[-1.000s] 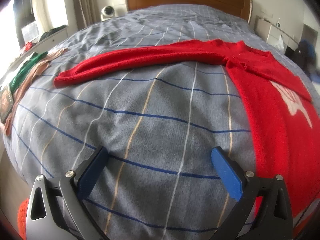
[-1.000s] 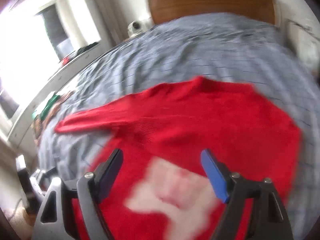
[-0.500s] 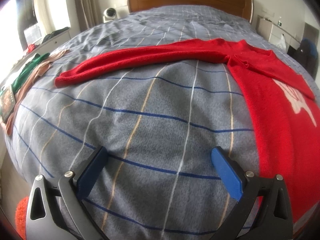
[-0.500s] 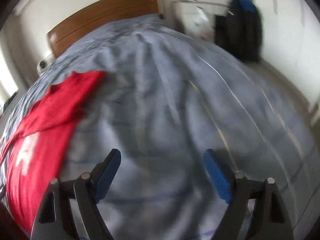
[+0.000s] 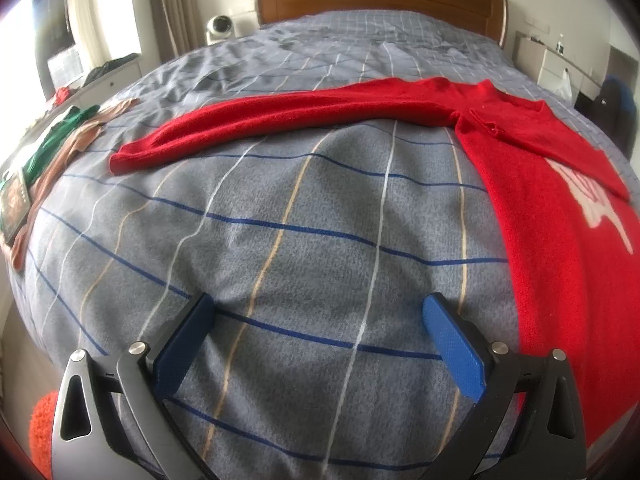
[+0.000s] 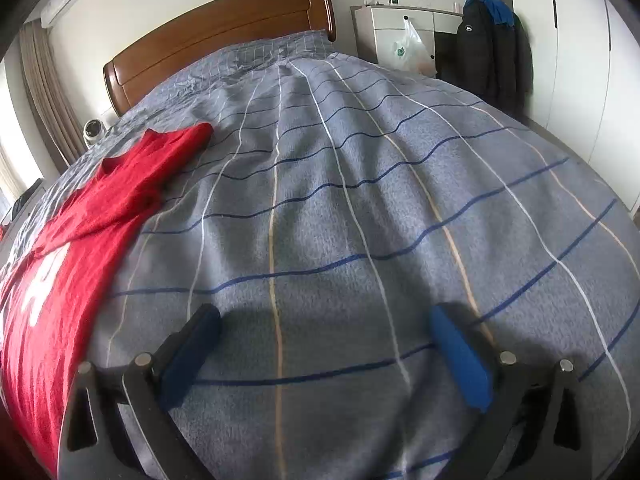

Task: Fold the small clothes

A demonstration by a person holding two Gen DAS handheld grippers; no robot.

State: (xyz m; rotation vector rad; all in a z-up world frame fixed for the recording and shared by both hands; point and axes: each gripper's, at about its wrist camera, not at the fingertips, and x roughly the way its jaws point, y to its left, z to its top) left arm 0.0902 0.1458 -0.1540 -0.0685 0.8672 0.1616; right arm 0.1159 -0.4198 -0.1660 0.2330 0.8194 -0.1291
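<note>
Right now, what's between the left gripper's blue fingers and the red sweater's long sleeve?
Only bare grey checked bedspread lies between the left gripper and the red knitted sweater's sleeve, as the left wrist view shows.

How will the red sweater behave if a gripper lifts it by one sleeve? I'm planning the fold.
Probably floppy: the red sweater lies limp and follows the bedspread's curves, so the body would likely hang and trail. Its fuzzy knit looks grippy, unlikely to slip from the fingers. The outstretched sleeve may stretch somewhat under the body's weight.

Red sweater (image 5: 552, 208) with white motif; grey bedspread (image 5: 300, 220) checked blue, white, tan.
</note>
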